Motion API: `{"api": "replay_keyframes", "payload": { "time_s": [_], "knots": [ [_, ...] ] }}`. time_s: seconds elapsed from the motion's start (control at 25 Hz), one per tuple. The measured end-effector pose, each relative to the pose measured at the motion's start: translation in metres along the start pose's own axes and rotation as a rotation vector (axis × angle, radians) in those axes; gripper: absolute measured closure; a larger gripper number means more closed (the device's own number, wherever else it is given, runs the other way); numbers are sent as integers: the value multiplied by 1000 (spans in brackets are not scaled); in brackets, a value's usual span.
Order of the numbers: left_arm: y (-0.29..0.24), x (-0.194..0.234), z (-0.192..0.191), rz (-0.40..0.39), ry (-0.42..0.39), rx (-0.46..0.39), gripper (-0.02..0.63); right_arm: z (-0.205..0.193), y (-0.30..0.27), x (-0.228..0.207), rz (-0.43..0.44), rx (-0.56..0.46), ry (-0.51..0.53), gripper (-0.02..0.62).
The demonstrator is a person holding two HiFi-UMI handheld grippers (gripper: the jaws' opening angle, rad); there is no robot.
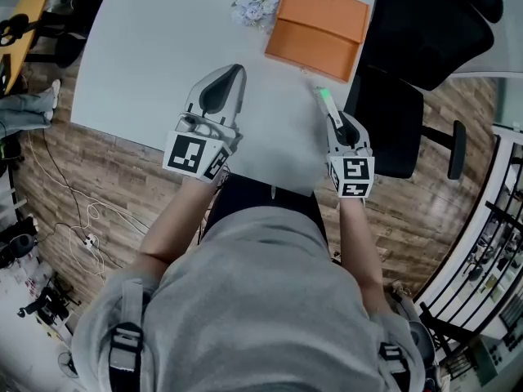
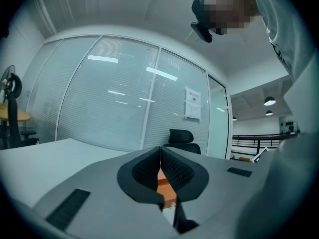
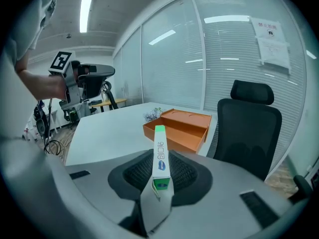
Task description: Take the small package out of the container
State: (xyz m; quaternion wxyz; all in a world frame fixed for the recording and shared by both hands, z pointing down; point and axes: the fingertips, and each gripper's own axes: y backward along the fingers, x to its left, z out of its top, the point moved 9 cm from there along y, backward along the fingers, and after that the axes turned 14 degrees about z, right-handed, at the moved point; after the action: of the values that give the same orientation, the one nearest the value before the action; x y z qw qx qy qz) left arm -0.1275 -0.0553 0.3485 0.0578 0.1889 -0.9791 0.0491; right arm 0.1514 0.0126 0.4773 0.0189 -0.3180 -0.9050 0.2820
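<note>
Small package (image 3: 160, 151): upright between the pads of the right gripper (image 3: 160, 164), pinched, outside the orange container (image 3: 182, 126).
Left gripper (image 2: 160, 159): jaws pressed together, empty.

The orange container (image 1: 317, 29) and flower sprig (image 1: 255, 8) block the far right corner of the bench (image 1: 147, 55); its left side lies open.

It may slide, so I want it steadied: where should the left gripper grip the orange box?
Likely the near wall of the orange box, from above, one finger each side: it lies flat, too wide to span, with a thin upright rim.
</note>
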Motion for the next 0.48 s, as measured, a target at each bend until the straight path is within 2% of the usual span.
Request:
{"api": "replay_keyframes", "payload": {
  "time_s": [0.48],
  "knots": [
    [8,0,-3,-8,-1,5,586,23,16,6,-27,-68,-14,482]
  ]
}}
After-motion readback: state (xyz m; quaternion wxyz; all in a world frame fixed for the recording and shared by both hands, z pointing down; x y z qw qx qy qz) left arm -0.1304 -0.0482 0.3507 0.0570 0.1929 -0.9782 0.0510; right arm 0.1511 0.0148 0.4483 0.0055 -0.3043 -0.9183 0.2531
